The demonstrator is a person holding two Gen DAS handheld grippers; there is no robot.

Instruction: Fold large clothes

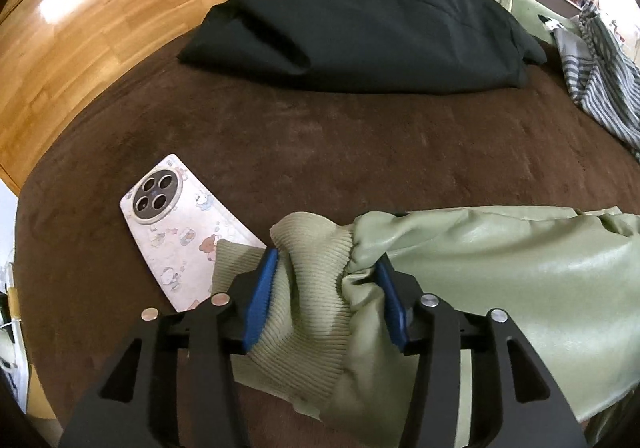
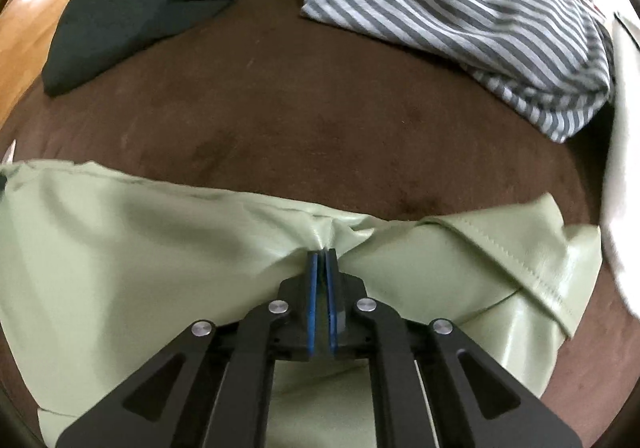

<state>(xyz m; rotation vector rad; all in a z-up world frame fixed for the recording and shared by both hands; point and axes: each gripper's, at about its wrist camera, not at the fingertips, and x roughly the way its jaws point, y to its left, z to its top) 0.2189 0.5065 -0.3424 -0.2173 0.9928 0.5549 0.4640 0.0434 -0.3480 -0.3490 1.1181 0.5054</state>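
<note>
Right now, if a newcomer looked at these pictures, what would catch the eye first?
Probably the pale green jacket across the near brown blanket, its ribbed cuff bunched between the left gripper fingers, the right gripper pinching its body. Next, the cartoon-cased phone beside the cuff.

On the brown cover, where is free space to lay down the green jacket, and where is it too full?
The widest bare patch of brown cover lies between the green jacket in front and the black garment behind. It is crowded on the right by the striped shirt, and on the left by the phone, which the jacket's ribbed cuff overlaps.
</note>
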